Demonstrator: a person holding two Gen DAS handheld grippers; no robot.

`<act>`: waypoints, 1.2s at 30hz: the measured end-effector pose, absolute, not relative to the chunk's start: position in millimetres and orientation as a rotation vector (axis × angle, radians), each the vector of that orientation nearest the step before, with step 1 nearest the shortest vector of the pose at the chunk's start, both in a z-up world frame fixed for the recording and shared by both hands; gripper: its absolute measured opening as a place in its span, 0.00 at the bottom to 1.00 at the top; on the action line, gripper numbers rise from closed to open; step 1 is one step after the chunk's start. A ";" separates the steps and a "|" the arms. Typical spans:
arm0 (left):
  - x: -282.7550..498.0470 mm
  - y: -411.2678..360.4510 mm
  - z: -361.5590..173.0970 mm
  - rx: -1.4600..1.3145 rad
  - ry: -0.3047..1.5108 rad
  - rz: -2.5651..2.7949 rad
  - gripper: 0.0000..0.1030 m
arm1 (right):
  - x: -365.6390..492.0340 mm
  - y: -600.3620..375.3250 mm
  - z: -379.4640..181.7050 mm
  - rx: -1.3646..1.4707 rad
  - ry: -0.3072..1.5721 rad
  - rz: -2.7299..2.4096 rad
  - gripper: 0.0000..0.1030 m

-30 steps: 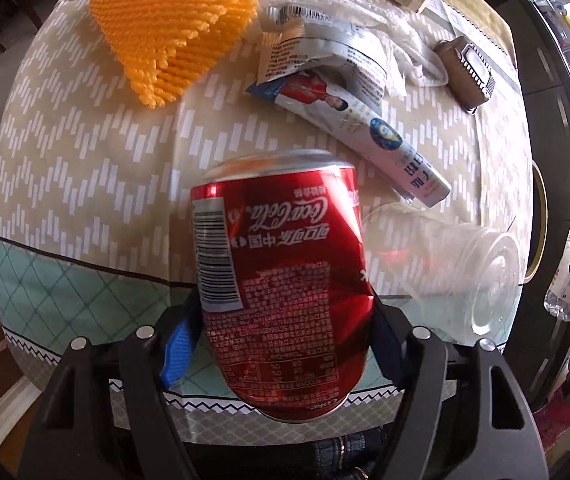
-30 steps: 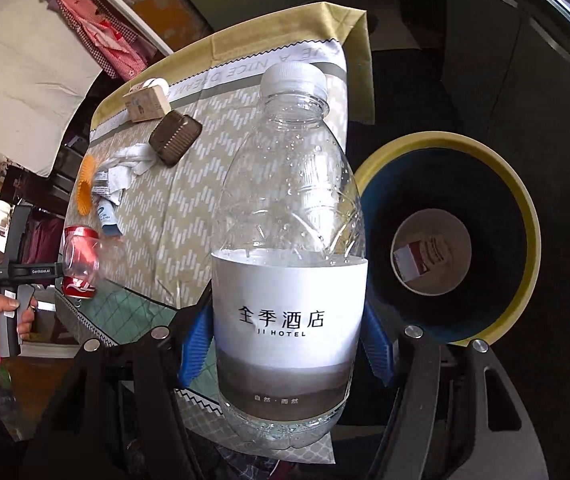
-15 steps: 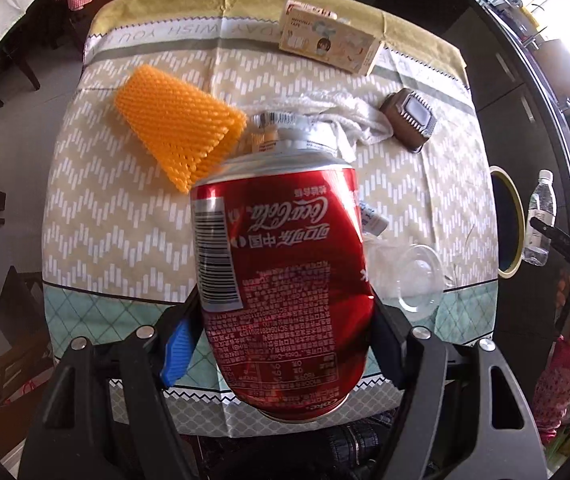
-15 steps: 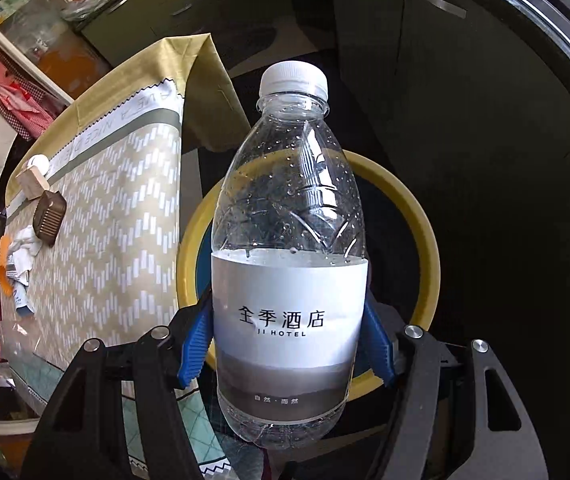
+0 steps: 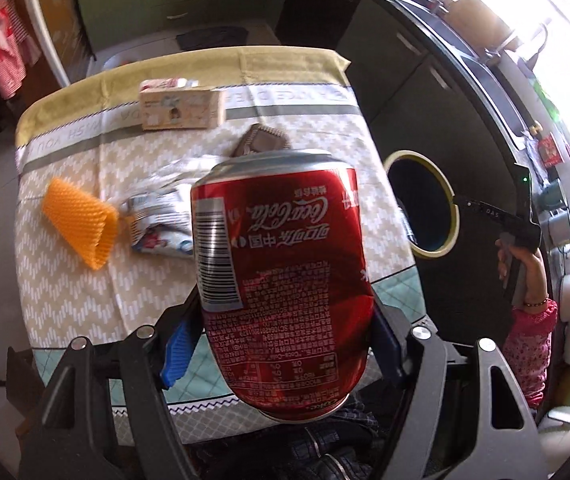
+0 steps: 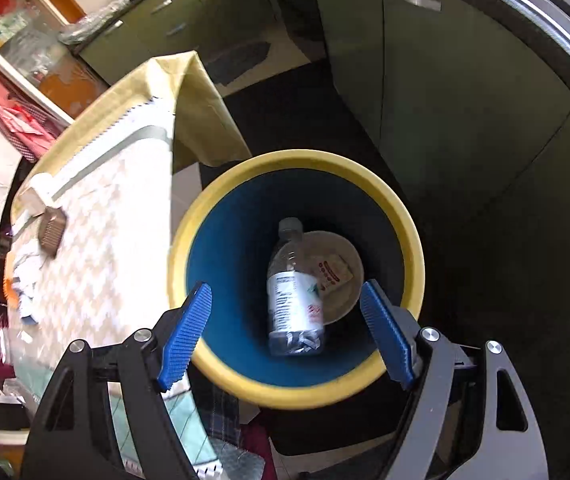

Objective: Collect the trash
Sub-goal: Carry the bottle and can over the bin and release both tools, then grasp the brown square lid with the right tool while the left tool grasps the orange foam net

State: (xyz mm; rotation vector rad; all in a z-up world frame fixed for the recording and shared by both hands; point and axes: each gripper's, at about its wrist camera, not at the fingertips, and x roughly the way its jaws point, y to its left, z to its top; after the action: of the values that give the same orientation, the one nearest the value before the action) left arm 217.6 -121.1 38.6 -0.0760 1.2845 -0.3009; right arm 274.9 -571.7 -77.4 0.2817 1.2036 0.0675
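My left gripper (image 5: 281,340) is shut on a red cola can (image 5: 281,272), held high above the patterned table (image 5: 69,280). On the table lie an orange foam net (image 5: 79,222) and crumpled wrappers (image 5: 161,224). My right gripper (image 6: 285,332) hangs over the yellow-rimmed blue bin (image 6: 405,216); its jaws are opening and nothing is between them. The clear water bottle (image 6: 291,292) lies inside the bin beside a paper bowl (image 6: 341,280). In the left wrist view the bin (image 5: 451,208) stands right of the table, with the right gripper (image 5: 485,216) beside it.
A tissue box (image 5: 181,110) and a brown case (image 5: 261,142) sit at the table's far side. Dark cabinets (image 6: 465,100) stand behind the bin. A hand in a pink sleeve (image 5: 529,320) holds the right gripper. The tablecloth corner (image 6: 201,120) hangs near the bin.
The right gripper swung from the table to over the bin, opened, and the water bottle dropped in. The left gripper rose with the can, so the table looks smaller.
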 end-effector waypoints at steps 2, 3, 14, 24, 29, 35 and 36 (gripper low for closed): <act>224.6 -157.2 41.0 -0.033 1.284 -0.365 0.67 | 252.6 -572.1 -63.9 0.276 1.164 0.081 0.74; 229.0 -177.1 40.9 -0.014 1.285 -0.400 0.67 | 240.4 -573.7 -58.0 0.271 1.147 0.083 0.74; 300.6 -391.4 -49.4 0.120 1.399 -0.617 0.68 | 126.5 -616.6 -44.6 0.336 1.092 0.041 0.74; 339.1 -455.6 -102.7 0.160 1.446 -0.570 0.75 | 81.4 -637.5 -48.1 0.352 1.103 -0.019 0.74; 318.9 -424.8 -49.4 0.140 1.387 -0.645 0.75 | 86.0 -620.3 -44.0 0.320 1.104 0.017 0.74; 276.2 -332.7 20.6 0.171 1.288 -0.655 0.79 | 105.0 -551.2 -36.9 0.209 1.108 0.175 0.74; 269.4 -312.4 27.0 0.166 1.282 -0.647 0.79 | 109.4 -534.1 -35.9 0.181 1.114 0.209 0.74</act>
State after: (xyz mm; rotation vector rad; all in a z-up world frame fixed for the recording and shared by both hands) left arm 269.4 -312.4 27.0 0.1661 1.2823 -0.6471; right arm 109.4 -534.1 -35.9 0.1807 1.1138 0.2088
